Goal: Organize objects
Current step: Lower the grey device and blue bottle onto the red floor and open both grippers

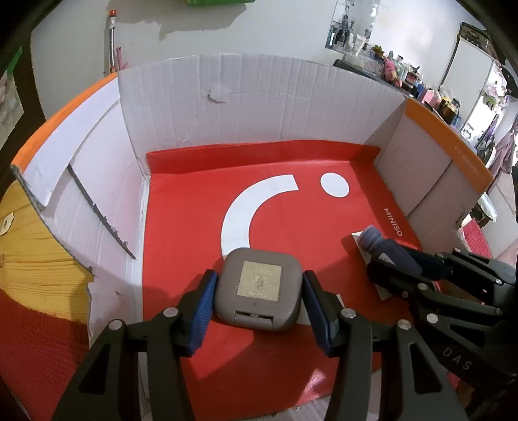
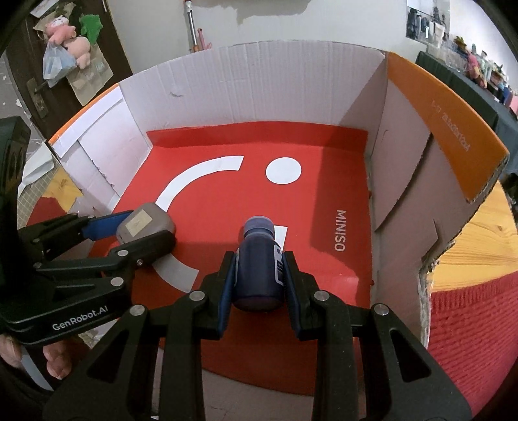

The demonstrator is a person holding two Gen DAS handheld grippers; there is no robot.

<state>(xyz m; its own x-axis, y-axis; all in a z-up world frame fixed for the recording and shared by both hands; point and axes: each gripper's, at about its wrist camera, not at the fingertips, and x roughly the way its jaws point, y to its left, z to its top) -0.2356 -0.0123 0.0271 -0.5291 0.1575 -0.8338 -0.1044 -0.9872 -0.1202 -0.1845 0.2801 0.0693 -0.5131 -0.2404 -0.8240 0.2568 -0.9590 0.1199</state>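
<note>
A: Your left gripper (image 1: 257,299) is clamped on the grey case (image 1: 258,293), right?

B: Yep. Your right gripper (image 2: 259,270) squeezes the dark blue bottle (image 2: 258,268), at 3 o'clock from the case, both over the red bag (image 1: 291,207) inside the cardboard box (image 1: 259,103).

— What is showing behind the work area?

— A pale wall (image 1: 275,29) is filling the back, with a metal pipe (image 2: 191,26) running down it. A dark door (image 2: 64,64) is standing at the left, soft toys (image 2: 69,37) hanging on it.

— And to the right?

— A long shelf (image 1: 417,81) is carrying bottles and small jars, and daylight is coming through a window (image 1: 469,64) beyond. A wooden tabletop (image 1: 35,252) is lying underneath.
</note>
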